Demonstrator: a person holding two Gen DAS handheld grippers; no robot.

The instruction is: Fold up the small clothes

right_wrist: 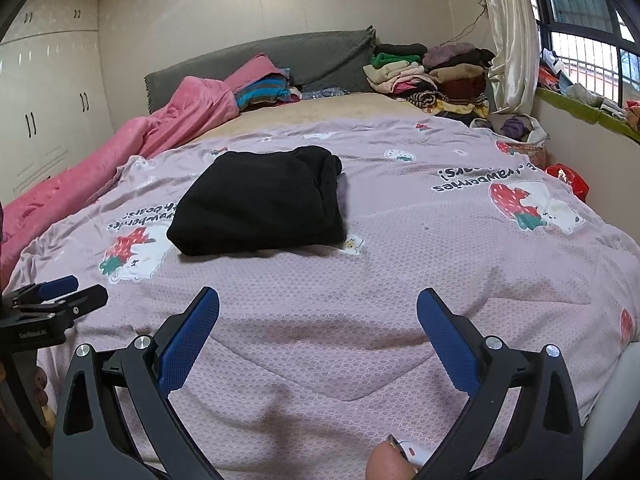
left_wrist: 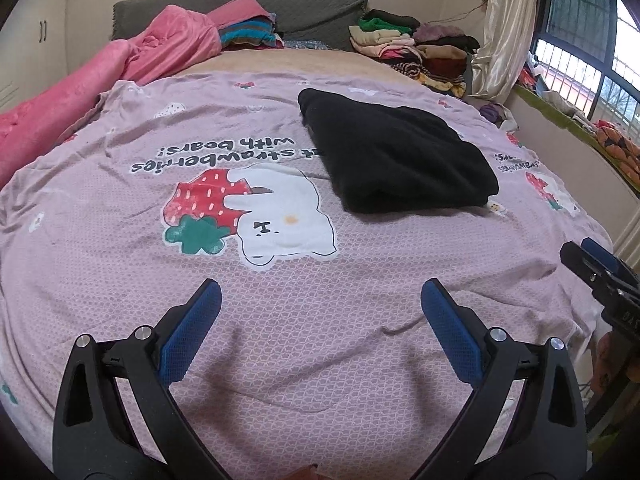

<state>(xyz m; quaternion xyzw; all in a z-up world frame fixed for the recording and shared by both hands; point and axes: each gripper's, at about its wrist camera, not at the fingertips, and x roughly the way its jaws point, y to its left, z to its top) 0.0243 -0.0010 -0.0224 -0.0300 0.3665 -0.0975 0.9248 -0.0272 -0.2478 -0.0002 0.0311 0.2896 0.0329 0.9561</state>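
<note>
While both tools hover low over the near edge of the bed (left_wrist: 280,360), the left gripper (left_wrist: 320,300) and the right gripper (right_wrist: 318,300) each point forward across the pink printed bedspread (right_wrist: 400,260) with blue fingers (left_wrist: 192,332) spread wide and nothing between them. Folded into a compact bundle, the black garment (left_wrist: 396,160) lies flat on the bedspread well beyond the fingertips, ahead and right of the left pair, ahead and left of the right pair.

black garment (right_wrist: 260,204): soft, fuzzy, matt cloth
bedspread (left_wrist: 320,340): thin bumpy cloth
gripper pads (left_wrist: 192,332): blue, rough
curtain (left_wrist: 504,28): shiny cloth
pink blanket (right_wrist: 120,152): fluffy
</note>
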